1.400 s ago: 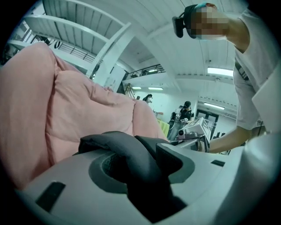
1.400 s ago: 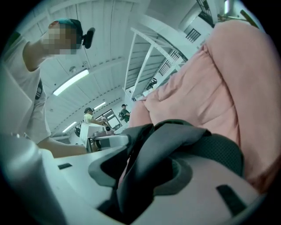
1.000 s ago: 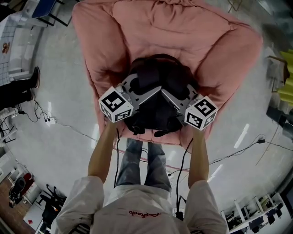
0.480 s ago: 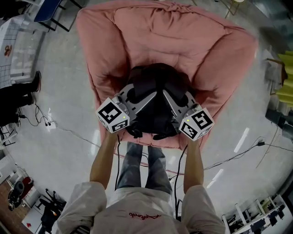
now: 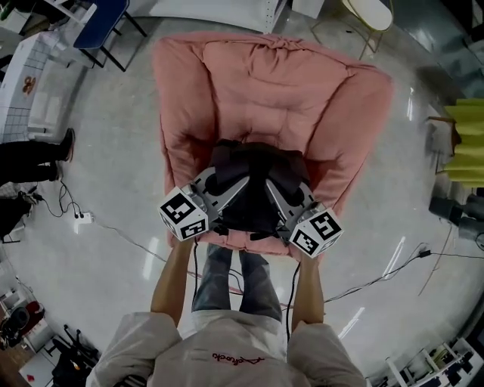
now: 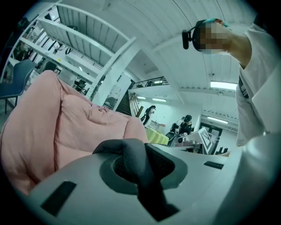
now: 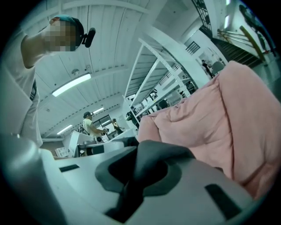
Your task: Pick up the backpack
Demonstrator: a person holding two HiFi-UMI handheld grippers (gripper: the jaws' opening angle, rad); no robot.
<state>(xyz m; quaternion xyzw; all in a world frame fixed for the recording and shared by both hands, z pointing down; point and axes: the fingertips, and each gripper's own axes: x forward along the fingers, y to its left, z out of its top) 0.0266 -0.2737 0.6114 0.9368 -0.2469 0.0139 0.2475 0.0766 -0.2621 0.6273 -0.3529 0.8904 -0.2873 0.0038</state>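
The dark backpack hangs just over the front of the seat of a pink cushioned armchair. In the head view my left gripper and right gripper meet over its near side. In the left gripper view a dark grey strap is pinched between the jaws of the left gripper, which are still closing. The right gripper view shows the right gripper clamped on another dark strap. The backpack's body is hidden in both gripper views.
Pink chair arms rise on both sides. The wearer's legs stand at the chair's front edge. Cables trail over the shiny floor. A blue chair stands at the back left and yellow foam at the right. A bystander's legs show at left.
Both grippers have closed on the straps and drawn up and back toward the person. The backpack has come up off the seat with them.
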